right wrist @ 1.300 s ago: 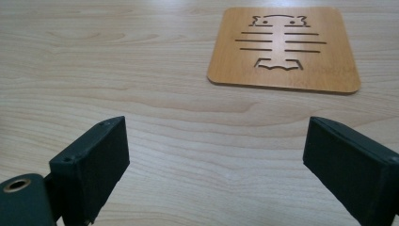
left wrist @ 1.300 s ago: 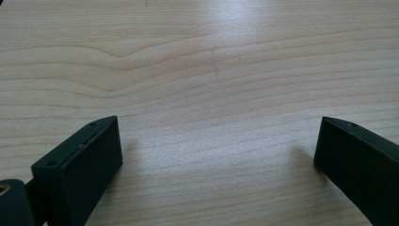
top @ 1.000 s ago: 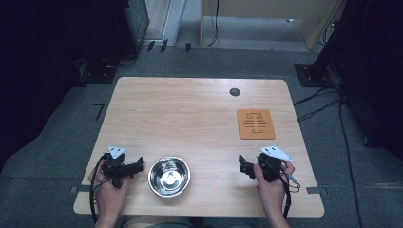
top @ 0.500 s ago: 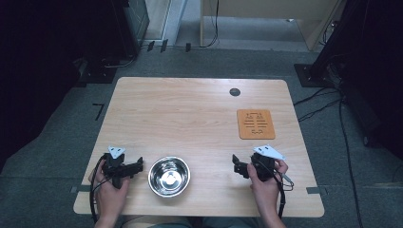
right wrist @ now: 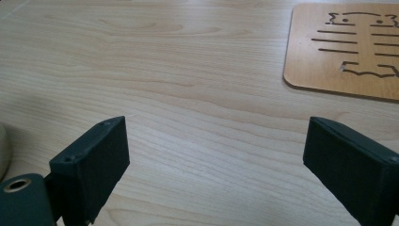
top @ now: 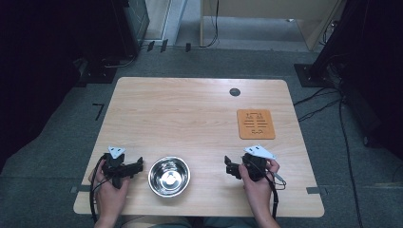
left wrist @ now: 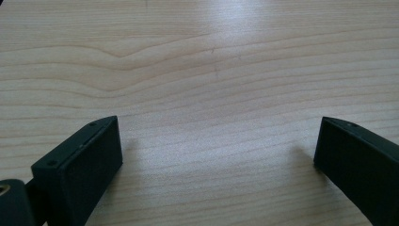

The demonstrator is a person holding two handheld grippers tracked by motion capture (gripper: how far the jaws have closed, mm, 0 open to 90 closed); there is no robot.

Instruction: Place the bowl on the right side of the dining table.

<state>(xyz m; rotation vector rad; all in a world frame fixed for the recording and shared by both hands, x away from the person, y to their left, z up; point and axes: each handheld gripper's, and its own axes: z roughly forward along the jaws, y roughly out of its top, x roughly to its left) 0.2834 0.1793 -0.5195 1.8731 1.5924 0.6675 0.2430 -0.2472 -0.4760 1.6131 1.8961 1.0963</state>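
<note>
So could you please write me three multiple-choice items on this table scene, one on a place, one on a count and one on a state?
1. The steel bowl sits:
A. between the two grippers
B. on the wooden trivet
C. at the table's far edge

2. Bowls on the table:
A. three
B. two
C. one

3. The right gripper has its jaws:
A. shut on the bowl
B. open and empty
C. shut on the trivet

Answers: 1 A, the left gripper flanks its other side; 2 C, a single bowl; 3 B, bare wood lies between the jaws.

Glossy metal bowl (top: 169, 176) on a matt, pale wood-grain table (top: 190, 114).
</note>
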